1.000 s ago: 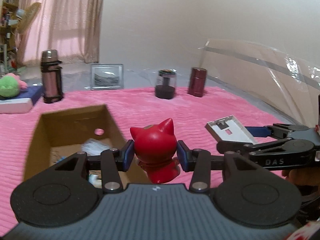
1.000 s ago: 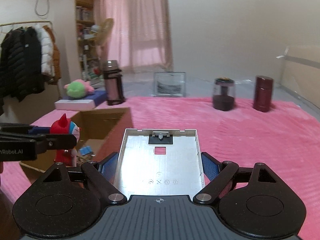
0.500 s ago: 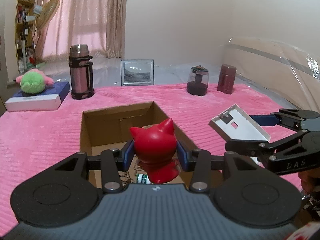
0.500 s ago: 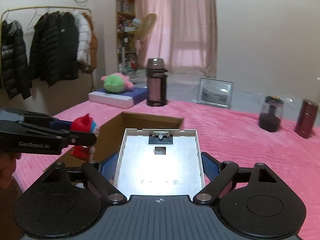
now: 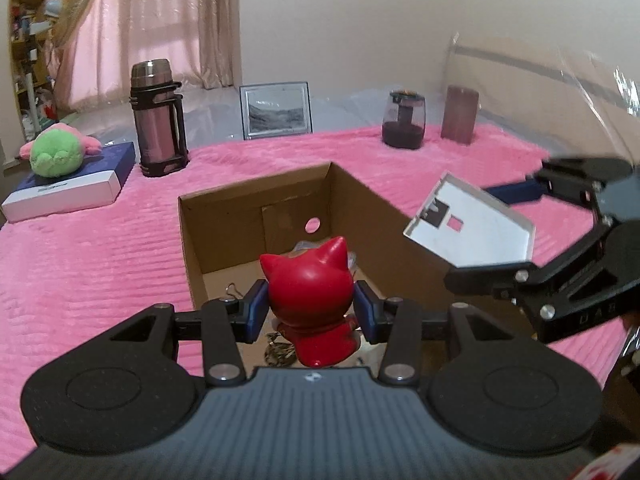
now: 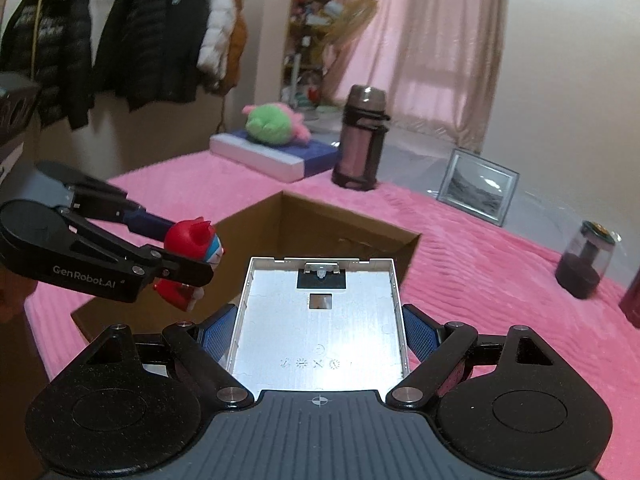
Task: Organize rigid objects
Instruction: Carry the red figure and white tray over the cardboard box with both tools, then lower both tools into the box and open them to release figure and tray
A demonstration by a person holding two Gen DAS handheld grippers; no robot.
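From the left wrist view, a red cat figurine (image 5: 310,300) is clamped between the blue pads of the left gripper (image 5: 311,312) and is held above the open cardboard box (image 5: 256,216), which rests on a pink blanket (image 5: 88,264). At the right, a silver tray-like cover (image 5: 476,228) is gripped by the right gripper (image 5: 516,232) over the box's right wall. Small items are seen on the box floor.

From the right wrist view, the silver cover (image 6: 320,320) is pinched by its side edges between the right gripper's (image 6: 318,330) pads, above the near edge of the box (image 6: 352,236). At the left, the figurine (image 6: 192,256) is held by the left gripper (image 6: 176,248).
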